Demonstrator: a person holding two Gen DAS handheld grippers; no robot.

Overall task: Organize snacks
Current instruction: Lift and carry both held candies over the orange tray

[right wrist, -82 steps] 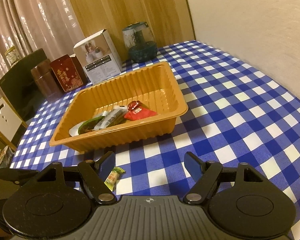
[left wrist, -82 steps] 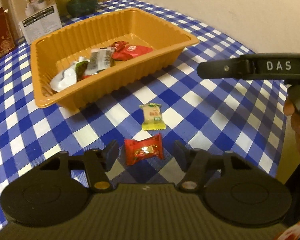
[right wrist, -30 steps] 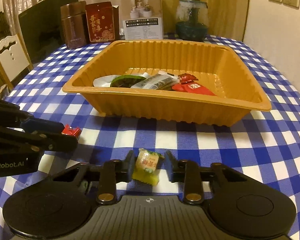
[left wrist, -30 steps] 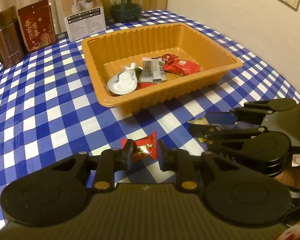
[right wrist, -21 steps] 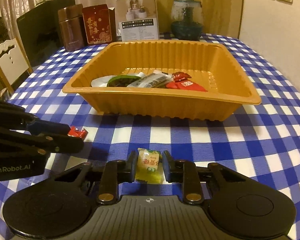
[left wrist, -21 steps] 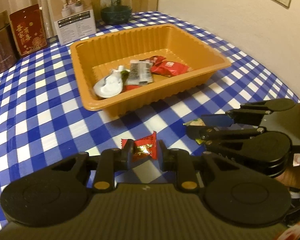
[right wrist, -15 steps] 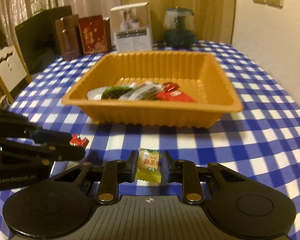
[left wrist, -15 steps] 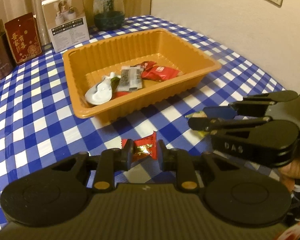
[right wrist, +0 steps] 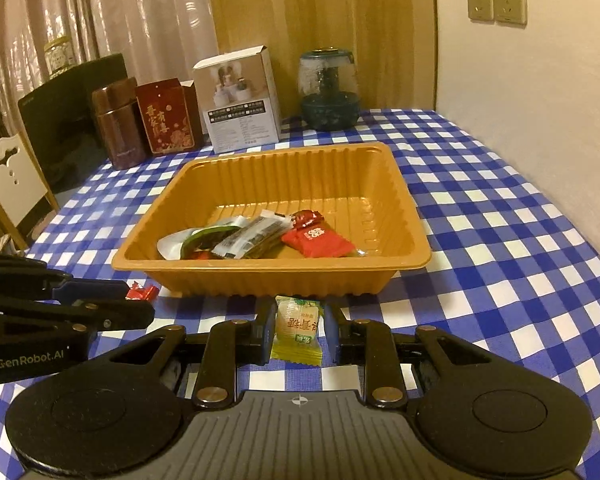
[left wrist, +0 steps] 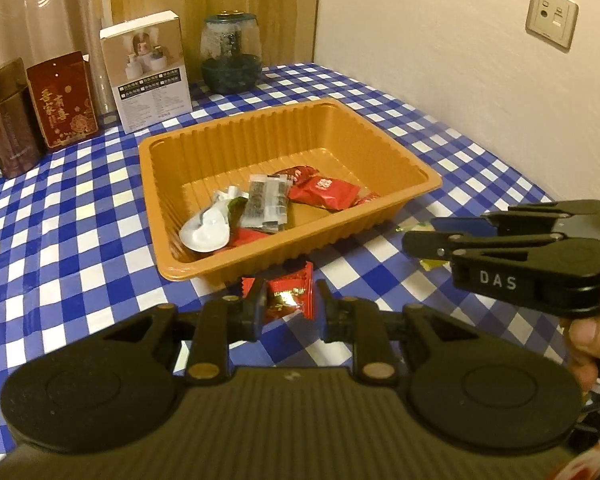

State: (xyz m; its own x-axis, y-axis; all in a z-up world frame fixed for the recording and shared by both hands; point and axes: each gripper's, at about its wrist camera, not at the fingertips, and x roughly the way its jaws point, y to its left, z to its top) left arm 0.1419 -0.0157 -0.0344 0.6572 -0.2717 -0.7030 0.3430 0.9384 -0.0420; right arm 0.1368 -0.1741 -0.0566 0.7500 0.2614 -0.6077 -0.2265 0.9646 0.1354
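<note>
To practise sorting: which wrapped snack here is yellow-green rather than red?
The candy clamped in the right gripper, outside the orange tray; the left gripper holds a red one.

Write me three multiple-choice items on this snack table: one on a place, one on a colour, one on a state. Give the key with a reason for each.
1. Where does the white box stand?
A. inside the tray
B. behind the tray, by the curtain
C. between the grippers

2. What colour is the tray?
A. orange
B. green
C. white

3. What is the left gripper doing?
A. standing open over nothing
B. shut on a red candy
C. shut on a spoon

Key:
1 B, the box stands past the tray's far rim, beside the red carton.
2 A, its ribbed walls are orange.
3 B, the red candy sits pinched between the left gripper's fingers, while the right gripper holds a yellow candy.
</note>
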